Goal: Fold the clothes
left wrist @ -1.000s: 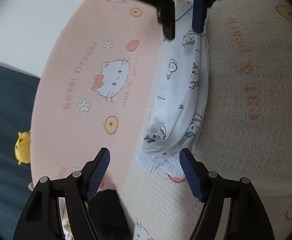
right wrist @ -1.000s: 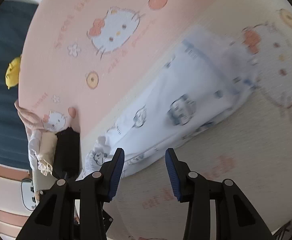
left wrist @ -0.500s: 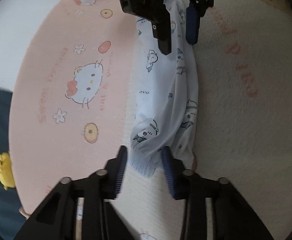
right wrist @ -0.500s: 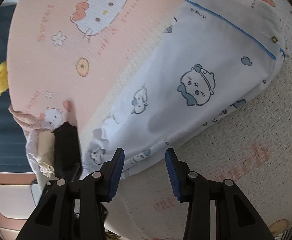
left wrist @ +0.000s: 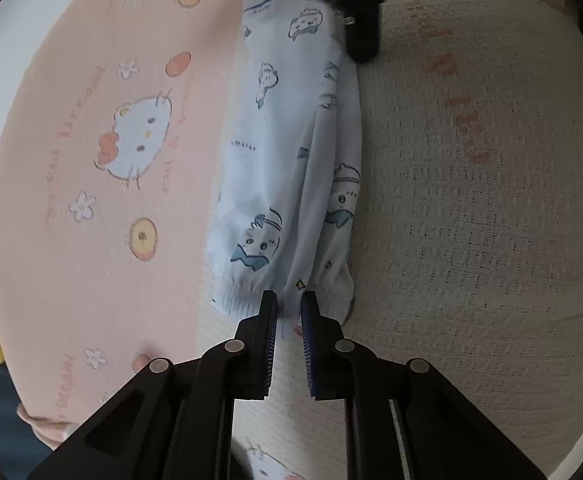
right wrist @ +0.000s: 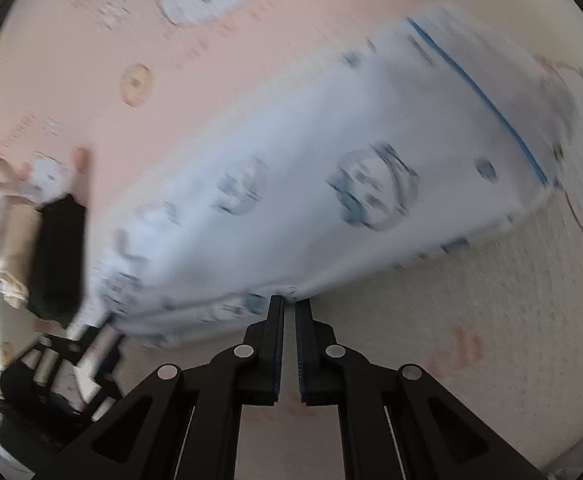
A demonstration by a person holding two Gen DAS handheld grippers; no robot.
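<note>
My left gripper is clamped on the gathered cuff of the white printed trousers, which lie lengthwise along the seam where the pink blanket meets the cream blanket. My right gripper is closed on the long side edge of the garment; blur makes the depth of that bite uncertain. To fold well, I should lift both holds together, keep the cloth taut between them, and lay edge squarely onto edge.
</note>
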